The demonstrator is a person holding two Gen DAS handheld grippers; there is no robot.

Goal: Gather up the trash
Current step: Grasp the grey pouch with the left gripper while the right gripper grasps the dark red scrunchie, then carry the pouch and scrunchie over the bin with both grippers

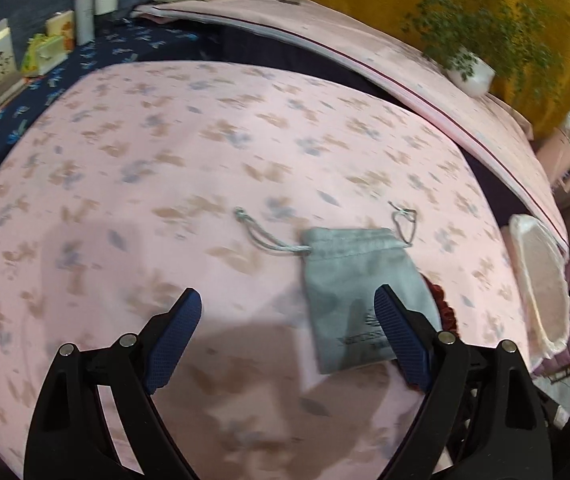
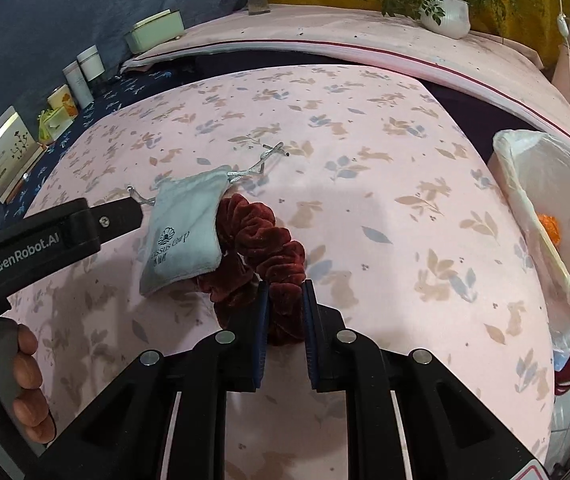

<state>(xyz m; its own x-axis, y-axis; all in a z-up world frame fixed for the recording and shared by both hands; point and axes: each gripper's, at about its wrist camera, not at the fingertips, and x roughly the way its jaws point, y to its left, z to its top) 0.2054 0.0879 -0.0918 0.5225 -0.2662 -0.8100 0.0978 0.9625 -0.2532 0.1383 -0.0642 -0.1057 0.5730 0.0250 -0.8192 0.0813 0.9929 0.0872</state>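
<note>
Two right fingers [image 2: 263, 320] pinching the red scrunchie [image 2: 261, 248] on the pink counter [image 2: 385, 208]; left gripper [image 1: 287, 334] spread wide, holding nothing. Grey pouch [image 2: 185, 224] lying partly on the scrunchie, so could get dragged along, or soft cloth could slip out. Lined bin [image 2: 525, 216] at right edge, with something orange [image 2: 549, 226] inside.

Home, prob. bedroom or living rm. Soft surface under pink bunny-print cloth [image 2: 365, 208]; navy floral cloth [image 2: 97, 108] beside it w/ cosmetic tubes [image 2: 79, 80], tissue box [image 2: 153, 32], small cards. Potted plant [image 2: 445, 12] on pink ledge vs mustard wall. Small bag-lined bin [image 2: 541, 200] at the edge. Domestic clutter, no work gear.
</note>
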